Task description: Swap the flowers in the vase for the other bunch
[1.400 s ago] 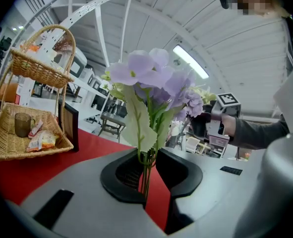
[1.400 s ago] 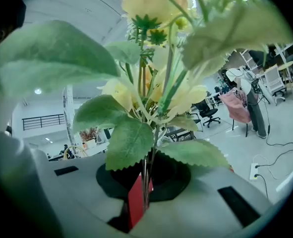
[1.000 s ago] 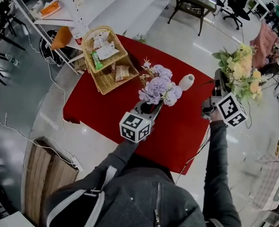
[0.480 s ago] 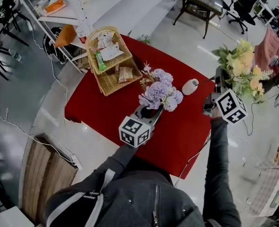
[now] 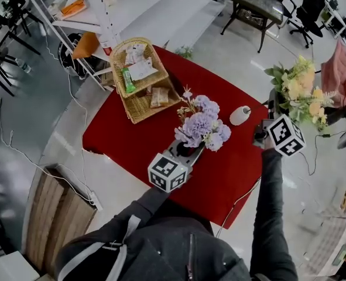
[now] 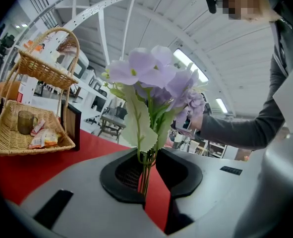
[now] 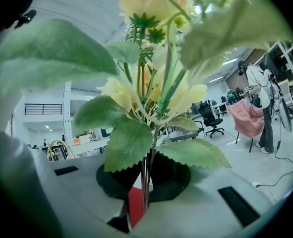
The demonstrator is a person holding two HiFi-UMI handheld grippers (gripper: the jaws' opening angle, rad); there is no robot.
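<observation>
A bunch of purple flowers (image 5: 201, 127) stands above the red table (image 5: 120, 139), its stems clamped in my left gripper (image 5: 187, 151). In the left gripper view the green stems (image 6: 145, 170) run down between the dark pads (image 6: 119, 175). A small white vase (image 5: 240, 115) with no flowers in it sits on the cloth, to the right of the purple bunch. My right gripper (image 5: 270, 111) hovers just off the table's right edge, beside the vase. It is shut on the stems of a yellow and cream bunch (image 5: 298, 92), whose leaves (image 7: 136, 138) fill the right gripper view.
A wicker basket (image 5: 139, 75) with snack packets stands at the table's far left corner, also seen as a basket (image 6: 32, 133) in the left gripper view. White shelving (image 5: 96, 4) lies beyond it. Chairs and a pink cloth (image 5: 342, 69) stand off to the right.
My right gripper with the yellow bunch has drifted a little closer to the white vase. The left gripper and purple bunch have kept their place.
</observation>
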